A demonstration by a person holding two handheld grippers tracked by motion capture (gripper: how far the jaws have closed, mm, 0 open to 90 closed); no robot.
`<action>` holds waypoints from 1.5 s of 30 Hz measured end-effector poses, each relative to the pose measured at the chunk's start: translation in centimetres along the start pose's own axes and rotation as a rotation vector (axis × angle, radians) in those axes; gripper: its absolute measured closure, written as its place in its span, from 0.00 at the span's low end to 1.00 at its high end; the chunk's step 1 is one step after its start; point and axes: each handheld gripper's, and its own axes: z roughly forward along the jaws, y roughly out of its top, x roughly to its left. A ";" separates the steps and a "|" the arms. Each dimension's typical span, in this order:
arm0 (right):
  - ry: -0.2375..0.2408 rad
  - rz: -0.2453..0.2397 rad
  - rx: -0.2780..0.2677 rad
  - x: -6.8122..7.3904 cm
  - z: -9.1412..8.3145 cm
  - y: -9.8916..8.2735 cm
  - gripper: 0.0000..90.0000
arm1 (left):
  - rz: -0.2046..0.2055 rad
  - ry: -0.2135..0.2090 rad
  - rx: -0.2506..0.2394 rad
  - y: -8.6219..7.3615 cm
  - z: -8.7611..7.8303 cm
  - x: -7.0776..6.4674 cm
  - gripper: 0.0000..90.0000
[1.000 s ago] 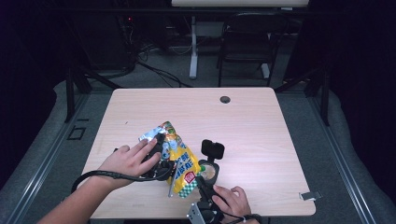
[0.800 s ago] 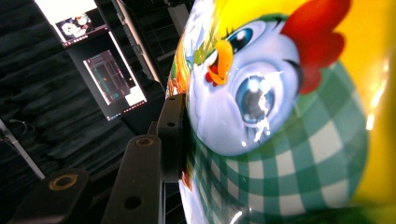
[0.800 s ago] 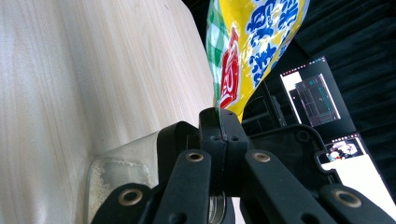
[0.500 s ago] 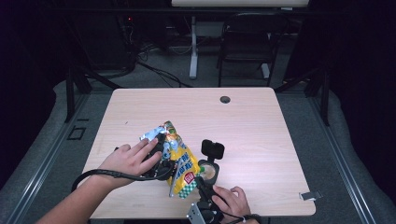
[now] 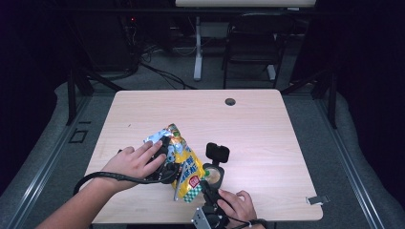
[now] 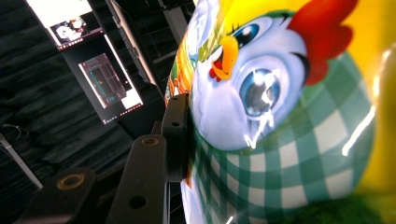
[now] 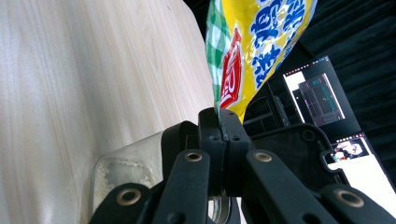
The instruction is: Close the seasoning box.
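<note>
Honestly, a lot is hidden here. From the high view the left hand (image 5: 136, 162) covers most of the left gripper (image 5: 168, 168), and the right gripper (image 5: 206, 188) is cut off at the bottom edge. The snack bag (image 5: 184, 164) is held up above the near part of the wooden table (image 5: 267, 138), between the two hands. The right gripper is clamped tight on the bag's green-checked bottom edge (image 7: 215, 79). The left gripper's jaws have just been closing; one jaw pad presses the bag's side with the cartoon chicken print (image 6: 261, 84), the other jaw is hidden behind the bag. The bag's contents can't be seen. Just beside the right gripper sits a small round container (image 5: 213, 175) with something pale in it, hard to make out.
</note>
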 end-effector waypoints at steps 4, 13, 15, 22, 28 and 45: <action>-0.001 -0.006 0.009 -0.1 -0.1 0.0 0.99 | -0.003 0.004 -0.004 0.1 0.0 0.1 0.76; -0.003 0.019 -0.010 0.0 0.0 0.0 0.96 | 0.000 0.015 -0.013 0.2 -0.1 0.2 0.76; -0.007 0.010 -0.007 0.0 -0.1 0.1 0.96 | -0.001 0.006 -0.016 0.3 -0.1 0.2 0.76; -0.003 0.055 0.004 0.0 -0.1 0.2 0.99 | 0.007 0.019 -0.016 0.3 -0.2 0.3 0.76; -0.003 0.091 0.012 0.0 -0.2 0.3 0.99 | 0.003 0.019 -0.017 0.4 -0.2 0.3 0.76; 0.003 0.144 0.002 -0.4 -0.2 0.1 1.00 | 0.031 0.019 -0.011 0.6 -0.2 0.9 0.76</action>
